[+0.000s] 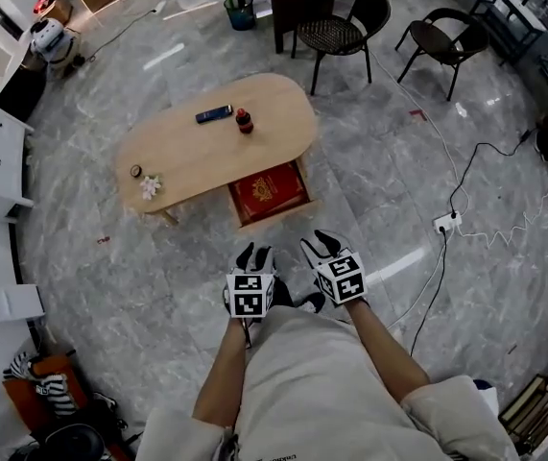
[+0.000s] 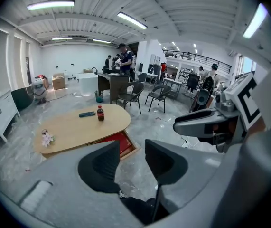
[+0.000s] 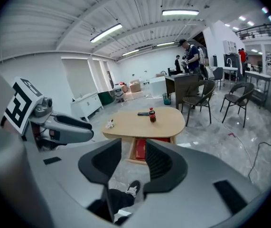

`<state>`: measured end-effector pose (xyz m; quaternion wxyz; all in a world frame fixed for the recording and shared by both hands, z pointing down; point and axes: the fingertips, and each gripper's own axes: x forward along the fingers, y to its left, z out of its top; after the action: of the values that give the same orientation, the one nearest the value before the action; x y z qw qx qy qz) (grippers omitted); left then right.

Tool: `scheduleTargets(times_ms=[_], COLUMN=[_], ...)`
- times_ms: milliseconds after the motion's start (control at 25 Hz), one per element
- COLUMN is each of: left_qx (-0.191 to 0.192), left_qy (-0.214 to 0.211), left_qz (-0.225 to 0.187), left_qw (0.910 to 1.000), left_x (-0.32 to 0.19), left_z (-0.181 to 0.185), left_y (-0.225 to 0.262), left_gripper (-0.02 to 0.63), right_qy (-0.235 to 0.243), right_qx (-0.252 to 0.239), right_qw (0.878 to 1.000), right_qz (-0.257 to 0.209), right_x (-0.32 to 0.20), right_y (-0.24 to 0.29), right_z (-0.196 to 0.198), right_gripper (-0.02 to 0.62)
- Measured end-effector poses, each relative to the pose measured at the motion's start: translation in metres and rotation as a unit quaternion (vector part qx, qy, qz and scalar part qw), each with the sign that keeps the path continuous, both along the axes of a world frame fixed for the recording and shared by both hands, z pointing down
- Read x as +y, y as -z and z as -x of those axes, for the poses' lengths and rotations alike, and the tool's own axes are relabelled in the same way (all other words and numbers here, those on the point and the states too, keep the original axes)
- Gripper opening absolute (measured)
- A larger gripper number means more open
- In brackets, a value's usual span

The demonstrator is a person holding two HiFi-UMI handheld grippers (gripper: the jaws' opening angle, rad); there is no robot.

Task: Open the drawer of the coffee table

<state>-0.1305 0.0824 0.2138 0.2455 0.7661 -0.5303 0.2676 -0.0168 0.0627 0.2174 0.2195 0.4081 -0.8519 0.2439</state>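
Head view has us standing back from the coffee table with both grippers held out in front of us. The left gripper and right gripper are both slack. Their jaws are apart with only floor in the gap, nothing is held, and they're well short of the table's near edge.

The drawer already sticks out from the table's near side, with a flat red box lying in it. Our guess is it's a stiff wooden tray on runners, fairly light, that slides straight out. We can't spot a handle, so the front board's top lip looks like the place to pinch, near the middle so it doesn't jam.

On the table top, a cola bottle and a remote sit toward the far edge. A hard yank could tip the bottle.
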Motion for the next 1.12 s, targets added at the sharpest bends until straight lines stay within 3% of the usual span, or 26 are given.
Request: scheduleTargets(times_ms=[240, 360, 520, 1120], left_qx=[-0.070, -0.080, -0.072, -0.014], left_qy=[-0.009, -0.022, -0.032, -0.006], left_qz=[0.004, -0.003, -0.004, 0.007], left_qw=[0.9975, 0.9966, 0.9969, 0.9999], left_x=[0.023, 0.032, 0.042, 0.054], left_z=[-0.003, -0.012, -0.020, -0.005], left_y=[0.001, 0.000, 0.000, -0.007], left_gripper=[0.050, 0.012, 0.011, 0.012], right_qy=[-0.032, -0.038, -0.032, -0.046], right_qx=[-0.004, -0.008, -0.019, -0.016], right_qw=[0.999, 0.999, 0.999, 0.999], right_qz=[0.005, 0.005, -0.001, 0.005], right_x=[0.027, 0.038, 0.047, 0.063], right_y=[-0.001, -0.003, 0.001, 0.000], right_z=[-0.022, -0.026, -0.026, -0.021], right_gripper=[0.109, 0.078, 0.019, 0.014])
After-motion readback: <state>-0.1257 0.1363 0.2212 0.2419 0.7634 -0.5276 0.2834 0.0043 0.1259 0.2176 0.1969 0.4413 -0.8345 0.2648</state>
